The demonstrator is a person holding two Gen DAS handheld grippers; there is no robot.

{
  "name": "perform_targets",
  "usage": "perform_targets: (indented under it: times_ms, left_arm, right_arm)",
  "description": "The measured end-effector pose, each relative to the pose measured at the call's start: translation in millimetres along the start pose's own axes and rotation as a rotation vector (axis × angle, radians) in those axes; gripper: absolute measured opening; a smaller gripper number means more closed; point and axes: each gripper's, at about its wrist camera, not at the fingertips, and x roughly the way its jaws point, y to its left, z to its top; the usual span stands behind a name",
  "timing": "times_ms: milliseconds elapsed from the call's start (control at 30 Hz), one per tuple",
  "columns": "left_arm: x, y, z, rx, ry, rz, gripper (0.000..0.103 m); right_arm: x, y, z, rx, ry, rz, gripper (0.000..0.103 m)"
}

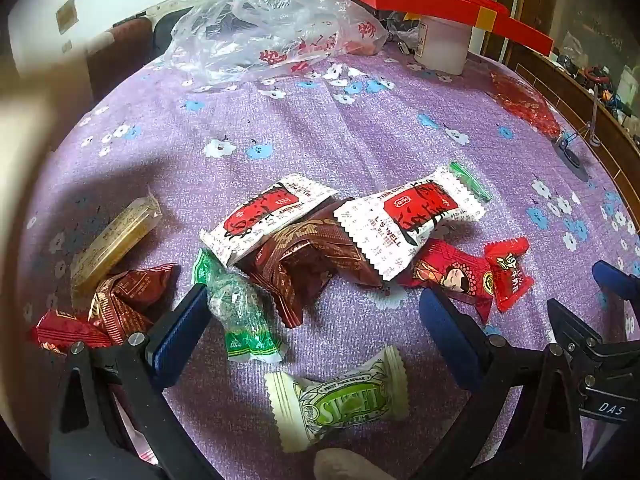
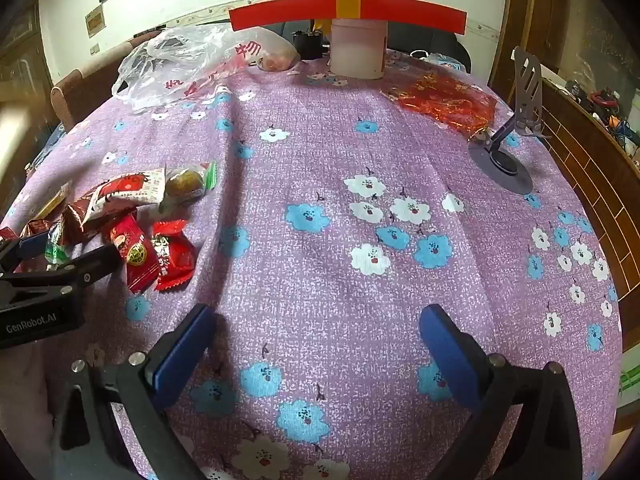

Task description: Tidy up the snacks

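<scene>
We see the snacks [image 1: 320,248] in a loose, unsorted heap near the desk's [image 2: 320,240] left edge. Our left hand-held gripper [image 1: 316,316] hovers over them, jaws apart, empty; our right hand-held gripper [image 2: 316,332] gapes over bare cloth. Sorting seems barely begun.

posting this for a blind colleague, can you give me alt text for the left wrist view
The left gripper hangs open over a loose heap of wrapped snacks on a purple flowered tablecloth, with a green candy lying by its left finger. Two white-and-red packets top the heap. A crumpled plastic bag and a red box sit at the far edge.
</scene>
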Motion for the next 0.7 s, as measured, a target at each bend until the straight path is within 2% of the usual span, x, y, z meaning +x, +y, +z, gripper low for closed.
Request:
perform_targets:
  times_ms: [700]
  left_arm:
    - [0.3,-0.2,-0.2,0.000,0.003,0.000,0.103]
  right_arm:
    - [0.1,0.0,-0.1,0.001,-0.002,0.001,0.103]
